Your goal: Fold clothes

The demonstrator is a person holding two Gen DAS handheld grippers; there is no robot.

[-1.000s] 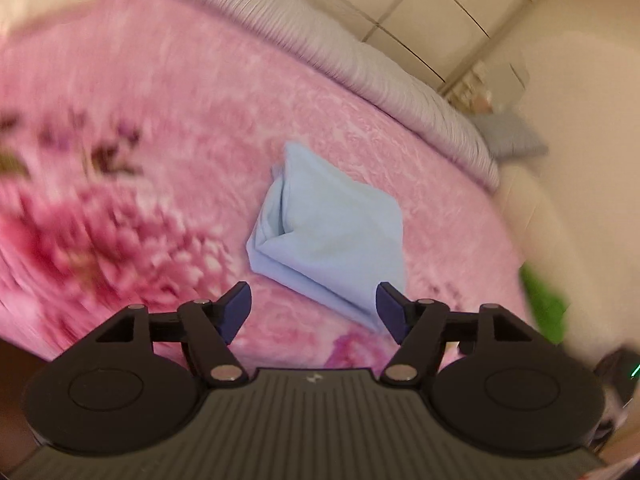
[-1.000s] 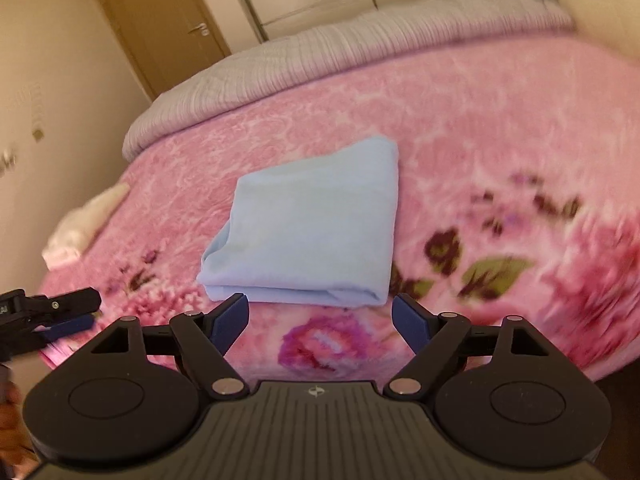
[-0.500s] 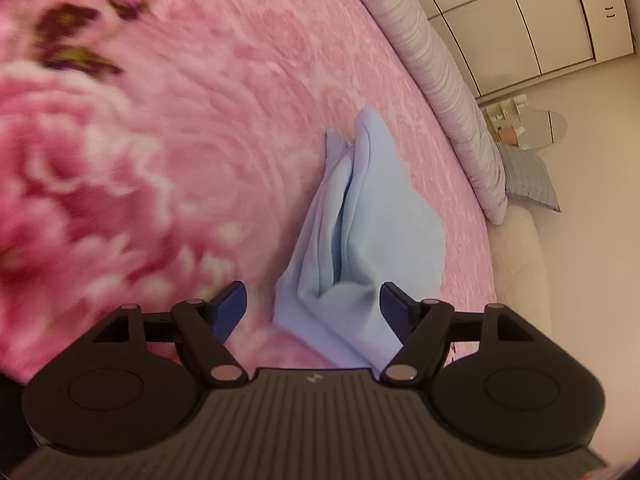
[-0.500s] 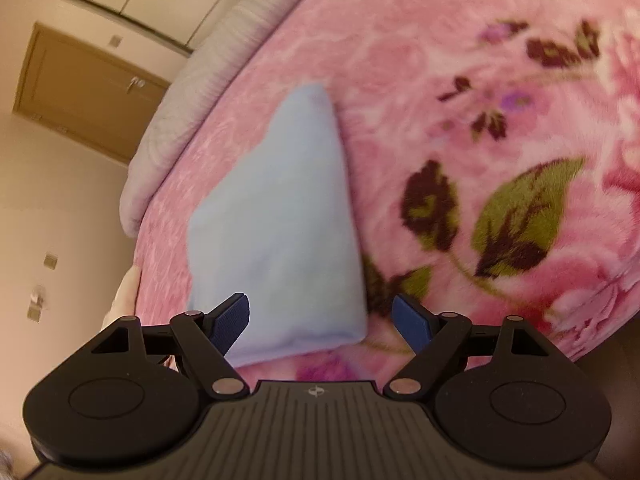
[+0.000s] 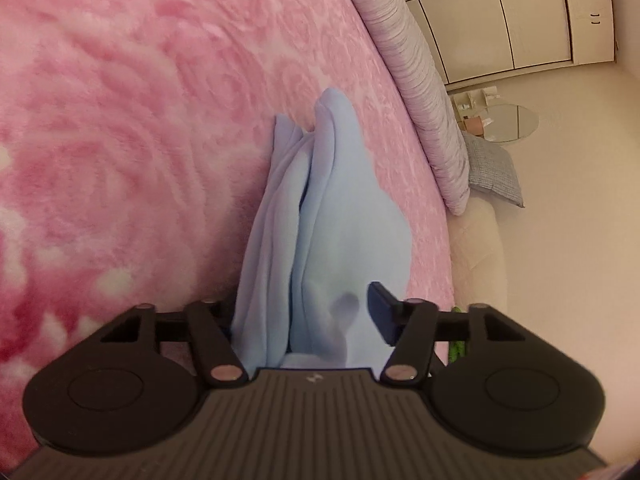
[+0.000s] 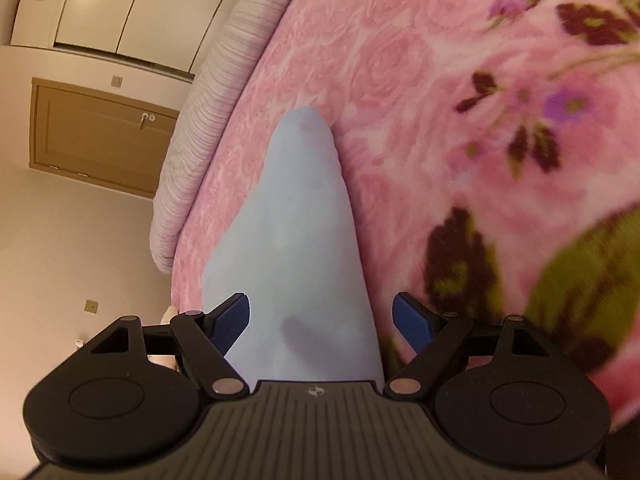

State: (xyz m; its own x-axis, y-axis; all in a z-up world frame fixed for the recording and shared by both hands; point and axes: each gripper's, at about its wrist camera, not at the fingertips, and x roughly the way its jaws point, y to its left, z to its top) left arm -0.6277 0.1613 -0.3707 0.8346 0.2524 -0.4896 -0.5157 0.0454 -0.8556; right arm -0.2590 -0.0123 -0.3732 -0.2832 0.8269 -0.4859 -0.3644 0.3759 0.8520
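Blue folded cloth (image 5: pixel 320 240) on pink bed blanket (image 5: pixel 120 120); left gripper (image 5: pixel 308 312) fingers just closing around it, right gripper (image 6: pixel 320 320) fingers apart astride it.

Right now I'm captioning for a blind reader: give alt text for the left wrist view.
A folded light-blue cloth lies on a pink floral plush blanket, its near end between the closing black two-finger left gripper. A lilac ribbed quilt edge and white wardrobe doors lie beyond.

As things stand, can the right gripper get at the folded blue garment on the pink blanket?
Probably yes. The right gripper stands open with the blue garment lying between its fingers on the pink blanket, nothing in the way.
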